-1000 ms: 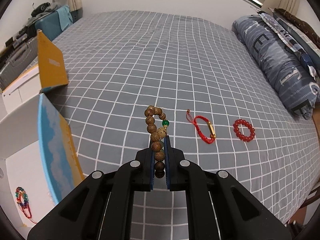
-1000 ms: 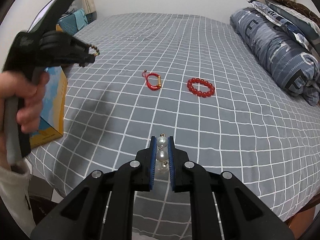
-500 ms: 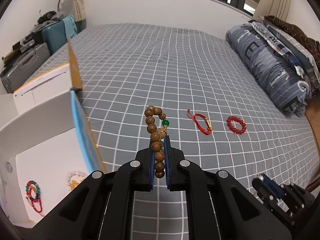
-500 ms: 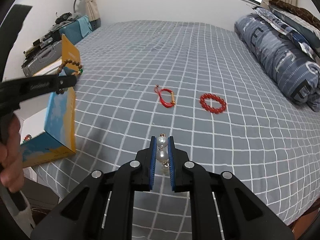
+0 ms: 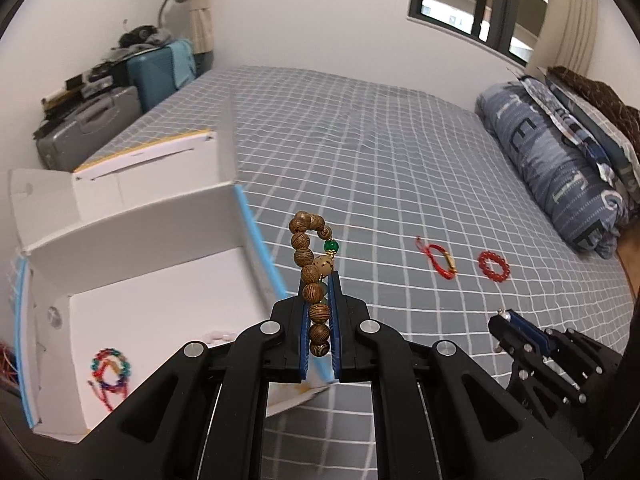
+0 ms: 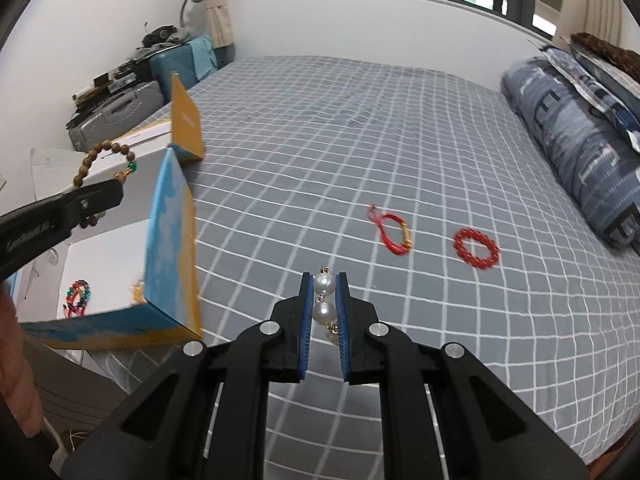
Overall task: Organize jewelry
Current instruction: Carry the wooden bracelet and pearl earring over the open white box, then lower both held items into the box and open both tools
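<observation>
My left gripper [image 5: 319, 280] is shut on a brown wooden bead bracelet [image 5: 310, 264] with a green bead, held in the air beside the open white box [image 5: 132, 248]; it also shows in the right wrist view [image 6: 106, 198]. A multicoloured bracelet [image 5: 110, 368] lies inside the box. My right gripper [image 6: 324, 280] is shut on a pearl bracelet [image 6: 324, 298], above the bed's near edge. A red cord bracelet [image 6: 392, 232] and a red bead bracelet [image 6: 476, 248] lie on the grey checked bedsheet [image 6: 360, 140].
The box's blue and yellow flaps [image 6: 172, 248] stand upright at the bed's left edge. A rolled blue duvet [image 6: 580, 140] lies along the right side. Suitcases [image 5: 92, 128] and clutter stand past the box on the left.
Both grippers pulled back and left toward the box, each still holding its bracelet. The box interior has come into view under the left gripper. The right gripper now shows in the left wrist view.
</observation>
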